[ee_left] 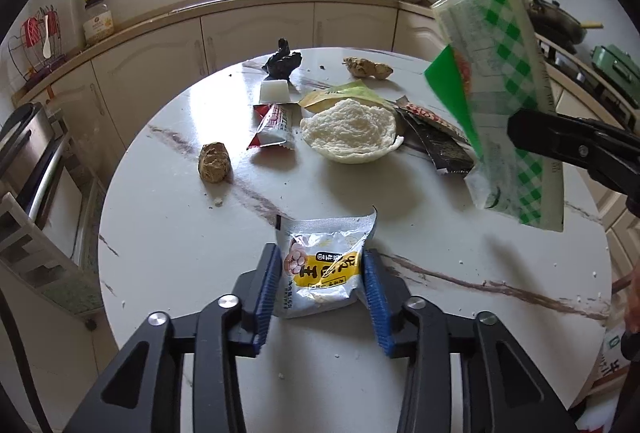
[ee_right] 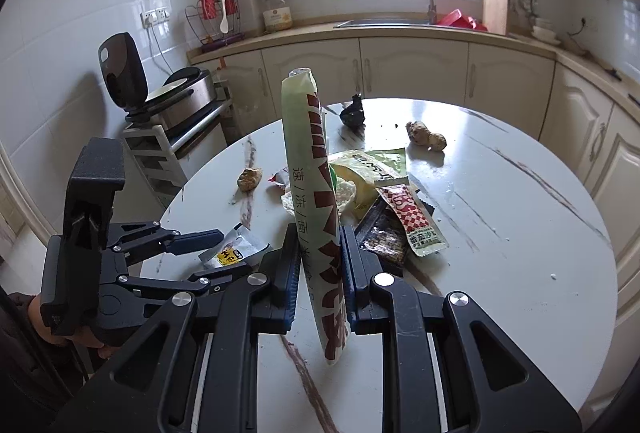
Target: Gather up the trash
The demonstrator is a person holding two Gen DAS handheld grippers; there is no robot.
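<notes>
- Two grippers in view, each hand-held over a round white marble-veined table.
- Left gripper: blue-padded fingers bracket a small silver-and-yellow sachet lying flat on the table near its front edge. Pads sit at the sachet's left and right edges; whether they press on it cannot be told for certain.
- Right gripper: fingers pinch a large green-and-white food bag, held upright and clear of the table. In the left wrist view the same bag shows a green checked face and hangs at right, above the tabletop.
- Sachet as seen from the right wrist camera: between the left gripper's fingertips, just left of the held bag.
- Remaining litter, mid-table: a white crumpled paper bowl, a red-and-silver wrapper just left of it, a yellow-green packet behind it, a ketchup sachet lying over a dark packet to its right.
- Far side of table: a black crumpled bag, a small white cup near it, a ginger root.
- Left of centre: a brown lump, apart from the rest.
- Background: cream cabinets, sink under a window.
</notes>
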